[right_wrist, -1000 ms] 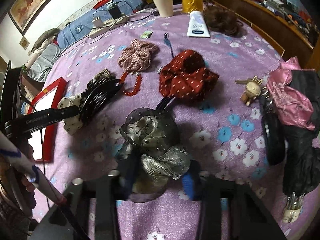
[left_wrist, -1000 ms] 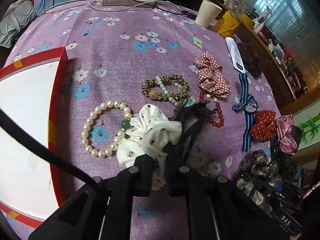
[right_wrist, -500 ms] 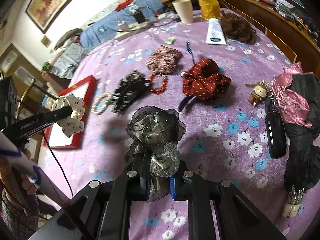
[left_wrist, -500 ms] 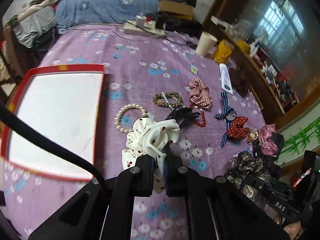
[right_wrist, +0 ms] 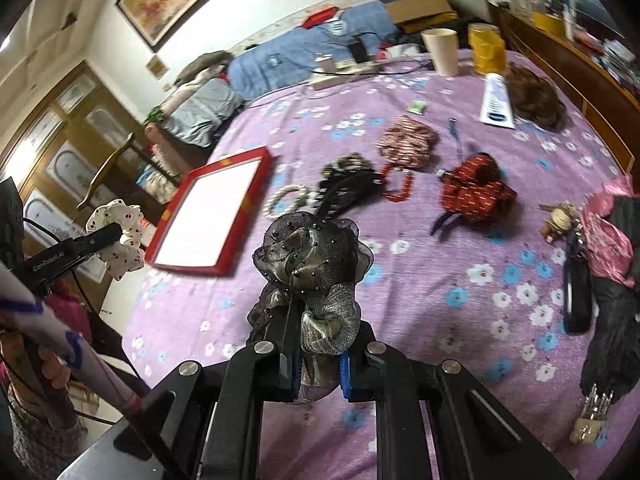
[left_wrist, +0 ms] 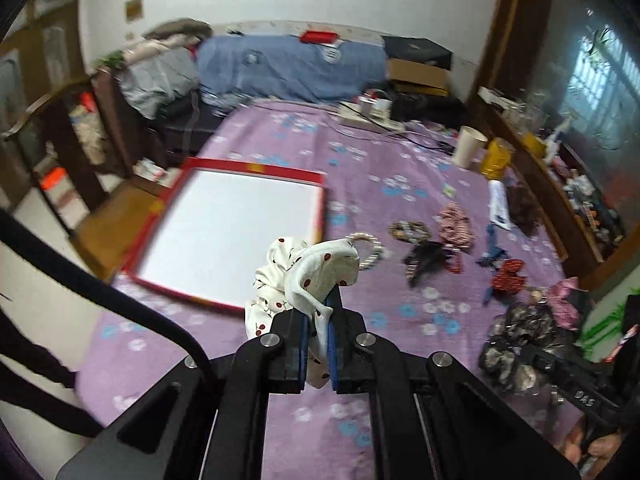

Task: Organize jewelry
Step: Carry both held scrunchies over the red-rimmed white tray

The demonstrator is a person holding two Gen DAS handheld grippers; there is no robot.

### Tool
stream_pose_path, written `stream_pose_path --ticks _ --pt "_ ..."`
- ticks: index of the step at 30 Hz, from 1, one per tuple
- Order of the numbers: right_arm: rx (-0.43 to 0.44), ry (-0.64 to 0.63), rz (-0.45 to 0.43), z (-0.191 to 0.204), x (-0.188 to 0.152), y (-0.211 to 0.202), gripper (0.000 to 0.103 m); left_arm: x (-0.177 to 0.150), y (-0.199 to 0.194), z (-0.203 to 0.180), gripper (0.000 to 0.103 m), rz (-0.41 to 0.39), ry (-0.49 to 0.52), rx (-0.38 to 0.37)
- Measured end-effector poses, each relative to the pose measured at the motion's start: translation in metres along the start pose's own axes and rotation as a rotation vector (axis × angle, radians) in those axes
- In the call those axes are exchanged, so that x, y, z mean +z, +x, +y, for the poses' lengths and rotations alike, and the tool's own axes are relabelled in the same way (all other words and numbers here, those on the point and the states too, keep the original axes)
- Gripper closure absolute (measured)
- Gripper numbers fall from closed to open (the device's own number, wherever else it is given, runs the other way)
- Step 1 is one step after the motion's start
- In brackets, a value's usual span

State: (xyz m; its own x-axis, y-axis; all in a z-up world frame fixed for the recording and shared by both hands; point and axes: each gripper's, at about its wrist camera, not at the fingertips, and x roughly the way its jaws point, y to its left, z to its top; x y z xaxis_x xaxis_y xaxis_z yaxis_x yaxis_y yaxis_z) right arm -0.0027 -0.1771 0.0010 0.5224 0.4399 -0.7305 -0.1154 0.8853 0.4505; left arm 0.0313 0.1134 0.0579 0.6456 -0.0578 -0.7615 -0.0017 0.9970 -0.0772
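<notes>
The left claw (left_wrist: pixel 316 312) was clamped on a white scrunchie (left_wrist: pixel 308 272), held above the bed (left_wrist: pixel 400 160). The right claw (right_wrist: pixel 316 356) gripped a grey scrunchie (right_wrist: pixel 312 264).

The tray (right_wrist: pixel 256 184) sits on the bedspread (right_wrist: pixel 440 288) at the left, with the bead bracelet (right_wrist: pixel 286 199) just right of it. Further right come the hair claw (right_wrist: pixel 344 192), the bead string (right_wrist: pixel 398 184) and the dotted bow (right_wrist: pixel 476 192). The cup (right_wrist: pixel 442 52) stands behind them all, near the far edge.
</notes>
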Motion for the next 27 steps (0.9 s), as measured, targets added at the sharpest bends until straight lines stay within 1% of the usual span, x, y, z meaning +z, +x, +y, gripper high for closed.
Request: stream_pose_path --ticks 6,11,16,19,24,27 --pt "0.052 -0.057 0.014 0.023 0.001 0.008 0.088 -0.009 -0.017 0.015 0.096 -0.018 0.006 0.132" --pt "0.077 -0.083 0.032 0.038 0.005 0.021 0.088 -0.009 -0.015 0.029 0.096 -0.017 0.014 0.195" --pt "0.074 -0.101 0.04 0.056 0.014 0.04 0.088 -0.001 0.004 0.05 0.096 -0.007 0.028 0.21" --pt "0.06 -0.099 0.045 0.068 0.021 0.056 0.088 0.008 0.02 0.065 0.096 0.007 0.034 0.204" --pt "0.041 -0.101 0.069 0.095 0.039 0.089 0.088 0.027 0.056 0.104 0.096 0.05 0.031 0.183" --pt "0.045 -0.098 0.074 0.116 0.058 0.114 0.088 0.045 0.081 0.131 0.096 0.072 0.025 0.166"
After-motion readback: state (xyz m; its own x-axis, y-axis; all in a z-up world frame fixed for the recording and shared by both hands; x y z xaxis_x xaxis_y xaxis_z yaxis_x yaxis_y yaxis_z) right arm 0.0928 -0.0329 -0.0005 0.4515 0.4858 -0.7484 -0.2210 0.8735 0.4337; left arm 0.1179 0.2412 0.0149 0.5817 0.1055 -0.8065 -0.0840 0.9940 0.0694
